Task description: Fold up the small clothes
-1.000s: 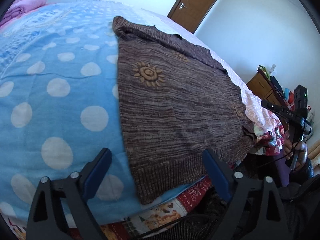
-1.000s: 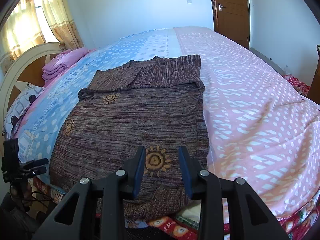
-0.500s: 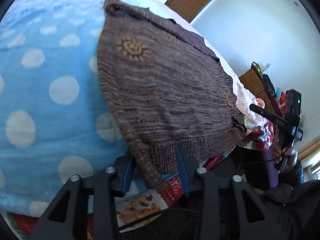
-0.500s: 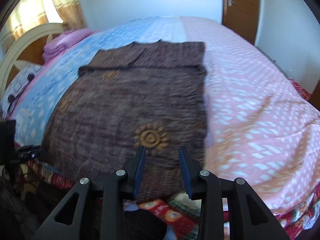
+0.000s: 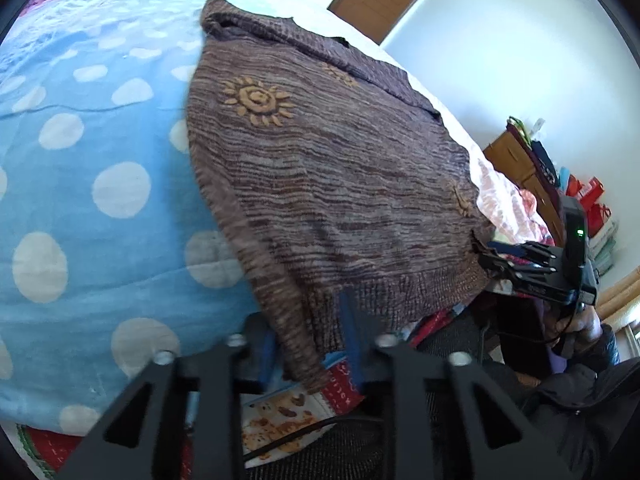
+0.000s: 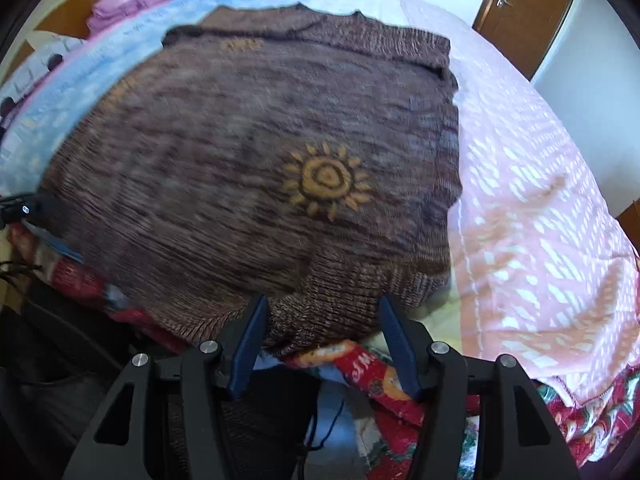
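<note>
Sweater (image 5: 340, 184) flat on bed (image 5: 80, 200); left gripper (image 5: 310, 344) pinching its hem corner, right gripper (image 6: 326, 344) spread around hem.

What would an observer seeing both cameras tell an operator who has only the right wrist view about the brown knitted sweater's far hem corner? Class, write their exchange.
Observer: The left gripper has its fingers drawn in close around that corner of the brown knitted sweater.
Operator: Is the corner flat on the bed?
Observer: No, it hangs past the edge of the blue white-dotted bed cover.
Operator: Anything off to my side?
Observer: A wooden dresser with red boxes stands beside the bed.
</note>
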### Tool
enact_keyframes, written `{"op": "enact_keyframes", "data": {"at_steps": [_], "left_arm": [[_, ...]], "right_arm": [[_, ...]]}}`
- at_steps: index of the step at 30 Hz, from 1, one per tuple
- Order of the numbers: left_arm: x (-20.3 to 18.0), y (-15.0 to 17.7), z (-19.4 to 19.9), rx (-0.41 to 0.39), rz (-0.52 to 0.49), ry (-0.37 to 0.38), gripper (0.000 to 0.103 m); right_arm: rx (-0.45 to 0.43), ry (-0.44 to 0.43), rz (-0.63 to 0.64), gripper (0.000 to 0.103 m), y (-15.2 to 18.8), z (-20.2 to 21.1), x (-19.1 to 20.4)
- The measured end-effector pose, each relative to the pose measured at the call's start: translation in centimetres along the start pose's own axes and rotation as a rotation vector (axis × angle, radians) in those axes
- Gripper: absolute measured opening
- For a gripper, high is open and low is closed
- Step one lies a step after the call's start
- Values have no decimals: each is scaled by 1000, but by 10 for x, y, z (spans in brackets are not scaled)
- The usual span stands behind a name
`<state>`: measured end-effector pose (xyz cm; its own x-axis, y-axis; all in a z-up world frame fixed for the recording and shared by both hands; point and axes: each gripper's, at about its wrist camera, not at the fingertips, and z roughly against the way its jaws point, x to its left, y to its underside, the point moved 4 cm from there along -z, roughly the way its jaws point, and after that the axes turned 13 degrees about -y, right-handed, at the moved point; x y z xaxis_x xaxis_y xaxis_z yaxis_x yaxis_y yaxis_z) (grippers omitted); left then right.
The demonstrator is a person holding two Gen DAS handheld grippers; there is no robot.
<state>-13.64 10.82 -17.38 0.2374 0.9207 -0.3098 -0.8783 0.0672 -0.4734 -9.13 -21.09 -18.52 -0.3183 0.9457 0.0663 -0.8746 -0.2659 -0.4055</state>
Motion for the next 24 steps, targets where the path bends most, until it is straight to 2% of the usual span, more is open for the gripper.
{"op": "enact_keyframes", "data": {"at_steps": [1,3,5,8,14,17,19,21,24], "left_arm": [[-2,0,0,1,-5,7,14],[-5,-3,2,-12,-12,4,13],[-8,-8,8,-31,-16,7,12],[-10,-22,20,-67,6,68,12],[-13,-70,30,-112,18,123,12],[-6,-99,27,-136,43,128,12],[-1,-118,23,-157,54,101,10],[3,-133,18,-164,63,86,9],[8,-149,10,-161,44,12,9]], "right_arm": [[14,0,-10,13,2,-1,-3],[1,-44,-65,11,3,4,-10],[-50,-99,-126,9,-3,17,-18],[-149,-198,-185,9,-17,42,-27],[-323,-332,-301,9,-67,67,-54],[-385,-339,-346,6,-95,69,-70],[-396,-351,-378,6,-112,64,-81],[-394,-319,-390,6,-126,56,-89],[-414,-316,-391,6,-135,55,-91]]}}
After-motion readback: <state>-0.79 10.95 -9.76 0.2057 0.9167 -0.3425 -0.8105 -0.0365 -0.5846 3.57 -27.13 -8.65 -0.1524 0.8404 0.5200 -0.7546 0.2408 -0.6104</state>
